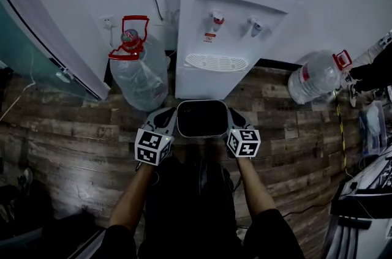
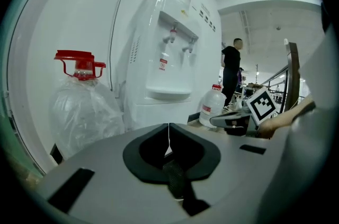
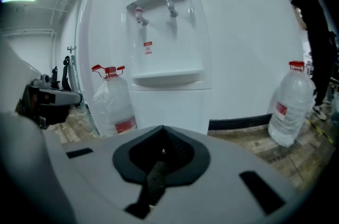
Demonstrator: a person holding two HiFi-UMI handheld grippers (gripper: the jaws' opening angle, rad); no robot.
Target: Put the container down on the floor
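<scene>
Between left gripper (image 1: 166, 119) and right gripper (image 1: 234, 120), container (image 1: 202, 119) mouth-up, long axis side to side; fingers (image 2: 151, 151) of both pressed together.

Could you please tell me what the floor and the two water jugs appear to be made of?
Floor: wood or wood-look planks, matte; grain and plank seams show.
Bagged jug: clear plastic under a crinkled film bag, it seems, with a red cap and handle.
Bare jug: clear glossy plastic, with a red cap.

Dispenser (image 1: 229, 25) dead ahead, bagged bottle (image 1: 139, 77) L, 2nd bottle (image 1: 313, 79) far R; open floor (image 1: 269, 106) btwn.
</scene>
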